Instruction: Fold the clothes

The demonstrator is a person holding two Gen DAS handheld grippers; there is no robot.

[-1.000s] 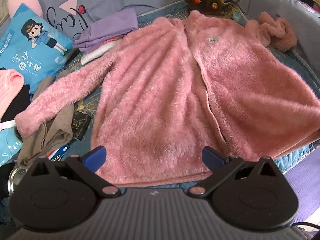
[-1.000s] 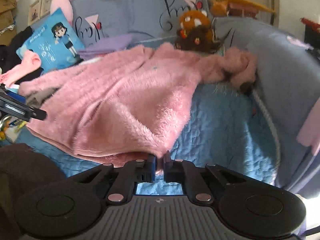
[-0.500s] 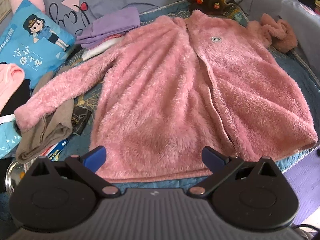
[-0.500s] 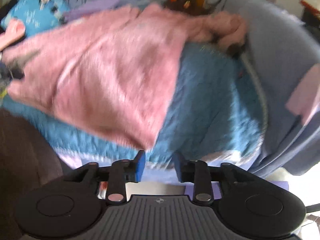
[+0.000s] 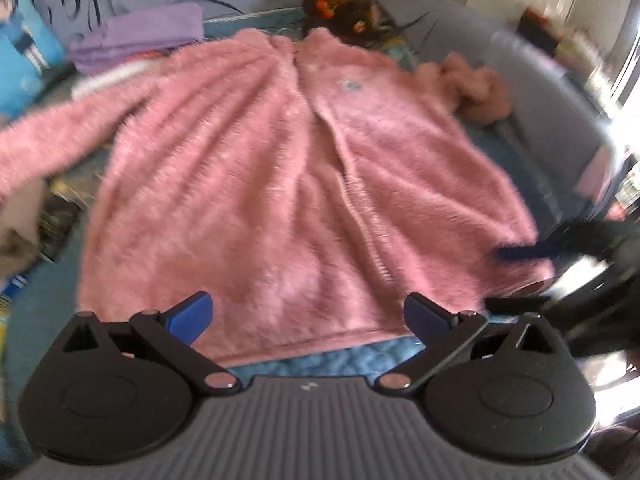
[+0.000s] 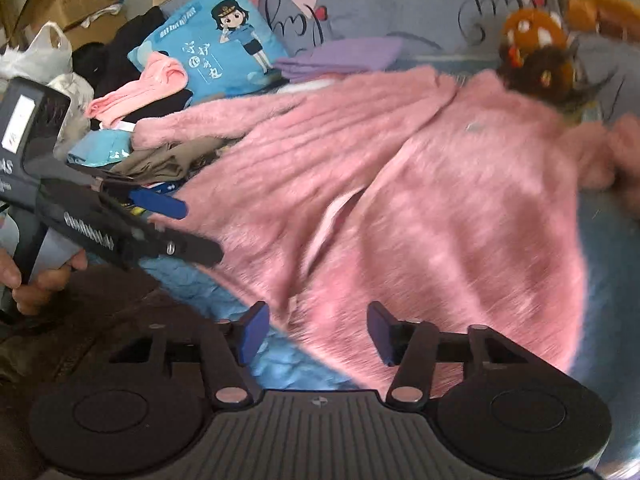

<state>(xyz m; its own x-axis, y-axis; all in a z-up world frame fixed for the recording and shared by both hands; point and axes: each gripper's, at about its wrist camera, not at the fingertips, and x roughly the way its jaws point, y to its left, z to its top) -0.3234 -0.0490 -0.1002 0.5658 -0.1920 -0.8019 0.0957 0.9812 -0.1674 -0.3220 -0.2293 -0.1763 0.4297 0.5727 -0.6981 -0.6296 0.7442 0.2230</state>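
Observation:
A fluffy pink zip jacket point(image 5: 288, 184) lies spread front-up on the blue quilted bed point(image 5: 320, 360), its left sleeve point(image 5: 44, 140) stretched out and its right sleeve point(image 5: 476, 88) bunched by the grey cushion. My left gripper point(image 5: 306, 316) hovers open over the bottom hem, holding nothing. My right gripper point(image 6: 316, 332) is open above the jacket's point(image 6: 400, 200) lower right corner, empty. In the right wrist view the left gripper point(image 6: 160, 224) shows at the left, held by a hand point(image 6: 36, 280). The right gripper point(image 5: 520, 276) appears blurred at the right edge of the left wrist view.
Folded purple cloth point(image 6: 340, 58), a blue cartoon pillow point(image 6: 220, 40), a light pink garment point(image 6: 140, 88) and an olive-grey garment point(image 6: 168, 160) lie left of the jacket. A plush toy point(image 6: 536, 52) sits at the collar end. A grey cushion point(image 5: 500, 52) rims the bed's right side.
The right gripper let go of the jacket's lower right corner, opened and swung left toward the jacket. The lifted corner has dropped flat. The left gripper stayed open and shifted slightly right.

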